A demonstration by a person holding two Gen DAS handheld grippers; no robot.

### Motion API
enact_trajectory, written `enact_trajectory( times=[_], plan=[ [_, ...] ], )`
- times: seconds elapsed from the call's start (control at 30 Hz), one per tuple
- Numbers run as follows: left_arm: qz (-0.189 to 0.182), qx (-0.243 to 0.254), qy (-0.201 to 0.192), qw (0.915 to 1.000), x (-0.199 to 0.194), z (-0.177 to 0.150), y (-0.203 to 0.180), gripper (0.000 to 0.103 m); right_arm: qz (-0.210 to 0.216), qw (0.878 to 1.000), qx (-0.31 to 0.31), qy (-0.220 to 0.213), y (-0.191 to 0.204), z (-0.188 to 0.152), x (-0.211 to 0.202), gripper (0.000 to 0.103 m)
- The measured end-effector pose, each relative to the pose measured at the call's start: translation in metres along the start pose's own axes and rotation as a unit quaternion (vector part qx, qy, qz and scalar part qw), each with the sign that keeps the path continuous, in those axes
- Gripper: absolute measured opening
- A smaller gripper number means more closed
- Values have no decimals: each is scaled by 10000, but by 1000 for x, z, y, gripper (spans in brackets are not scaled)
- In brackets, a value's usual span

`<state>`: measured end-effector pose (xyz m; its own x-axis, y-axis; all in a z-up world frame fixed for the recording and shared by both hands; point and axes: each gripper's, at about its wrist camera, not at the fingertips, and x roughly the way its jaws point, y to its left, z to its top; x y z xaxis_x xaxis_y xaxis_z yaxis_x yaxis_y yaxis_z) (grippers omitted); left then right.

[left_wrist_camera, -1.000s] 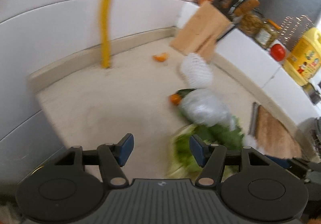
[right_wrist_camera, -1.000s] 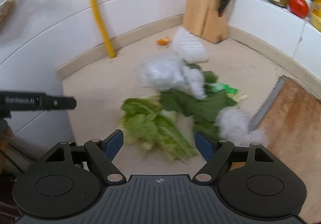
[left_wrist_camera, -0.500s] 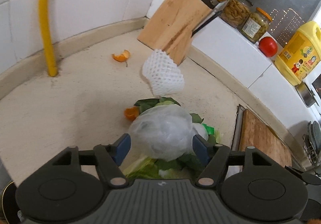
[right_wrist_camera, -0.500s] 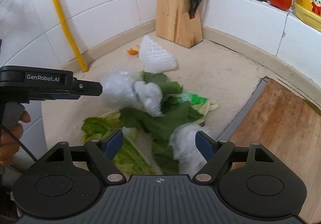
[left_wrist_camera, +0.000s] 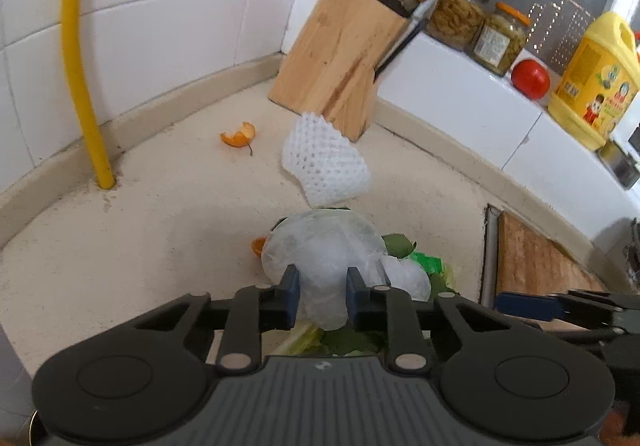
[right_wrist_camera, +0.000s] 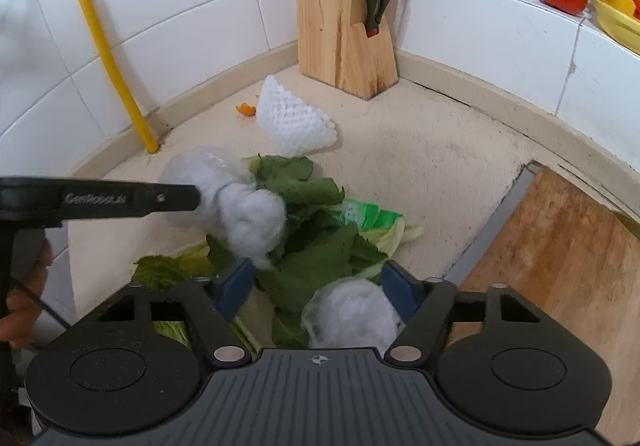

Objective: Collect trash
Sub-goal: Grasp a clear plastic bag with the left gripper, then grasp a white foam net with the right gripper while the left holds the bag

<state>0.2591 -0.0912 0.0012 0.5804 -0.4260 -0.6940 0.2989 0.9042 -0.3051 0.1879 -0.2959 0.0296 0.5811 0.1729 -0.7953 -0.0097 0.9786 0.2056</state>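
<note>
Left gripper (left_wrist_camera: 319, 292) jaws have just closed, pinching the crumpled clear plastic bag (left_wrist_camera: 320, 250): light, soft, slippery, so it should grip bunched folds. Right gripper (right_wrist_camera: 318, 286) jaws, half open and just narrowing, straddle limp green leaves (right_wrist_camera: 320, 258) and a white plastic wad (right_wrist_camera: 352, 312), neither visibly pinched.

The left gripper (left_wrist_camera: 319, 292) points forward and downward, and its jaws have just been closing; the blue pads now press on a crumpled clear plastic bag (left_wrist_camera: 320, 250) from both sides. In the right wrist view its black finger reaches in from the left, with part of a hand (right_wrist_camera: 24, 302) curled around the grip below it. The right gripper (right_wrist_camera: 316, 288) tilts down too. Its jaws have just been narrowing and stand partly apart around a white plastic wad (right_wrist_camera: 350, 312); the right pad seems to touch it, though that is hard to tell.
</note>
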Motion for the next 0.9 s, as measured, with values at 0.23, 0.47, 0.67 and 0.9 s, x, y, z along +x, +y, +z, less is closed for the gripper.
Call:
enact_trajectory(
  times=[0.23,0.47,0.67,0.9],
  plan=[
    [203,-60,-206,9996,-21,5,19,21,96,9999,-58,-61,-5,16,9,53],
    [293,-311,-49,9991,-6,-2,30,56,-108,9987,-425,-276,-2,55,37,80],
    [131,-835,127,9963,-2,-9,44,64,-3,9953,-906,-356,8,88,79,86],
    [-38,-1723,457,9840,-1,-22,64,66,42,9929,-1173,-184,14,109,124,87]
  ],
)
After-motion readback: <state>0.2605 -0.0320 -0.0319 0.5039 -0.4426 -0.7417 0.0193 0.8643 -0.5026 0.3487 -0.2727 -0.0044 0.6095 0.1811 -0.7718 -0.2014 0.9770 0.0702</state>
